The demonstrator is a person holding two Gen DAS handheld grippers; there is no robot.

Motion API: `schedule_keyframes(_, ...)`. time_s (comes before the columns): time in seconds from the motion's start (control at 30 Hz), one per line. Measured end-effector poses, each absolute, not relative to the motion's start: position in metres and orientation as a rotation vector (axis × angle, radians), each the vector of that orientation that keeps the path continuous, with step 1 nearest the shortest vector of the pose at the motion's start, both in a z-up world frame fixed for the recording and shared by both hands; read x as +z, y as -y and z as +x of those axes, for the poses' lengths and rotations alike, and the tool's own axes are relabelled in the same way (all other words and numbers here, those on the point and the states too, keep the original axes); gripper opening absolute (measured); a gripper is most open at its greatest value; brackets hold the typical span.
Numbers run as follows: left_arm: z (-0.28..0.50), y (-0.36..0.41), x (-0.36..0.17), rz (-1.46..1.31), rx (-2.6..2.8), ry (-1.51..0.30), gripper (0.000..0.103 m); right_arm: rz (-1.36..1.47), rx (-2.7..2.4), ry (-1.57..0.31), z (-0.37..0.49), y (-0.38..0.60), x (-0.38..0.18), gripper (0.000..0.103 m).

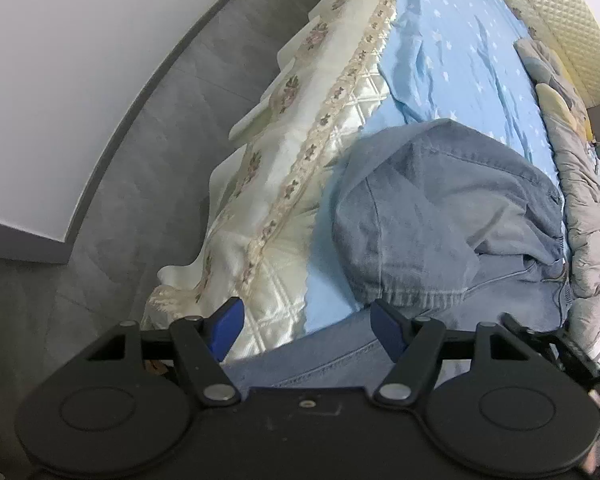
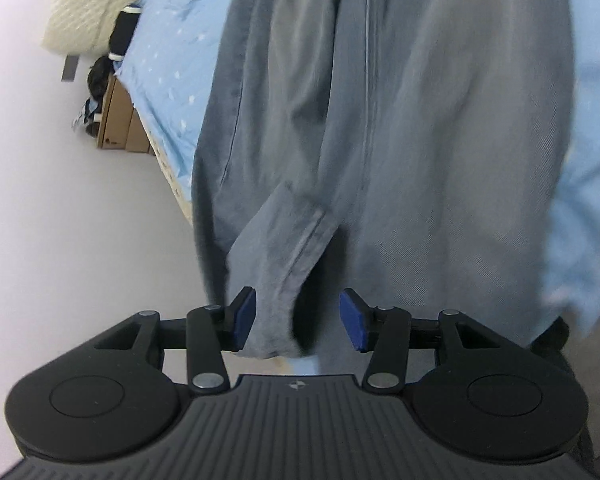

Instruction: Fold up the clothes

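A pair of light blue jeans (image 1: 440, 216) lies folded over on the blue star-patterned sheet (image 1: 472, 52) of a bed. My left gripper (image 1: 306, 328) is open, its blue pads just above the near jeans leg at the bed's edge. In the right wrist view the jeans (image 2: 400, 120) fill the frame. My right gripper (image 2: 298, 320) is open, with a folded hem corner of the jeans (image 2: 272, 320) lying between its jaws, touching the left pad (image 2: 245, 320).
A cream quilted bedspread (image 1: 284, 148) hangs over the bed's side to the grey floor (image 1: 148, 152). A grey duvet (image 1: 580, 184) lies bunched along the bed's right side. Cardboard boxes (image 2: 120, 120) and dark items stand by the wall.
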State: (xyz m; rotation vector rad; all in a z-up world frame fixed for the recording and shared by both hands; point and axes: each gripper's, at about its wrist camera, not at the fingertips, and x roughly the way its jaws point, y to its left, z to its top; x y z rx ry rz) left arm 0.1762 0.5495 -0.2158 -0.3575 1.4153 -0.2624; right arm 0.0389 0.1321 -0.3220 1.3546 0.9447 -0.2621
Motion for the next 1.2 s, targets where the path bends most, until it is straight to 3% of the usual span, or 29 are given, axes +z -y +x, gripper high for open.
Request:
schedule_keyframes(0.17, 0.198, -0.525, -0.223, -0.186, -0.344, -1.437, 0.068, 1.449, -0.286, -0.928, 0.061, -0.152, -0.35, 0.05)
schedule_keyframes(0.23, 0.204, -0.513, -0.231, -0.093, -0.375, -1.447, 0.068, 1.467, -0.314, -0.945, 0.067, -0.154, -0.363, 0.044)
schedule_keyframes(0.3, 0.212, -0.504, -0.243, -0.066, -0.393, -1.465, 0.068, 1.487, -0.348, -0.96, 0.071, -0.156, -0.373, 0.016)
schedule_keyframes(0.4, 0.225, -0.498, -0.265, -0.113, -0.401, -1.478, 0.068, 1.47, -0.356, -0.932, 0.065, -0.159, -0.359, 0.005)
schedule_keyframes(0.67, 0.259, -0.485, -0.333, -0.291, -0.458, -1.502, 0.064, 1.522, -0.369, -0.879, 0.029, -0.195, -0.322, 0.003)
schedule_keyframes(0.77, 0.271, -0.494, -0.348, -0.383, -0.505, -1.532, 0.06, 1.58, -0.412, -0.82, 0.013, -0.223, -0.31, 0.003)
schedule_keyframes(0.83, 0.278, -0.499, -0.352, -0.41, -0.564, -1.556, 0.052, 1.622, -0.446, -0.771, 0.013, -0.243, -0.304, 0.003)
schedule_keyframes(1.2, 0.309, -0.514, -0.337, -0.304, -0.912, -1.625, 0.059, 1.87, -0.703, -0.347, -0.004, -0.354, -0.267, 0.003)
